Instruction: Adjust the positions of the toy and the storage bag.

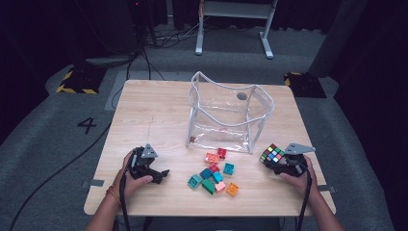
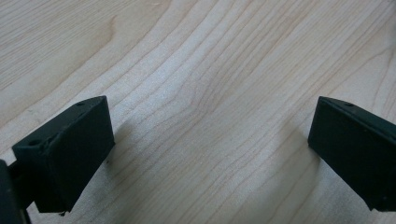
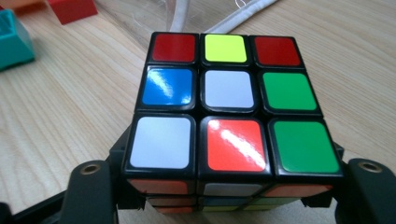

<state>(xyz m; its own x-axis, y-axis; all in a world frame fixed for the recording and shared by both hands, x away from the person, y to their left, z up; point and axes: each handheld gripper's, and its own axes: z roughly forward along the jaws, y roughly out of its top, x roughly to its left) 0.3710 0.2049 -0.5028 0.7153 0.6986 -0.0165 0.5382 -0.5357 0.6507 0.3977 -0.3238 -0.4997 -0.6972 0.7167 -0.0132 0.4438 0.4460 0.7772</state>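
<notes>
A: Start with the high view. What's where?

B: A wooden table fills the middle of the frame. At lower right, the right gripper has the puzzle cube clamped between its jaws; the cube sits just right of the clear plastic bag, which stands open in the centre of the frame. At lower left, the left gripper lies low over bare wood, held by the left hand.

A: And in between?

B: A loose cluster of toy bricks in the lower centre, below the bag: teal, red, orange, green and pink ones, some touching each other.

A: Left gripper view?

B: Its two black jaws come up from the lower left and lower right corners, standing wide apart with nothing but wood grain between them.

A: Right gripper view?

B: The cube fills the centre. Its top face shows red, yellow, red in the far row, blue, white, green in the middle, white, red, green nearest. The jaws press its sides at the bottom of the frame, so it is gripped. The bag's white-trimmed edge crosses the top, a teal brick sits at the upper left edge, and a red brick lies beside it at the top.
</notes>
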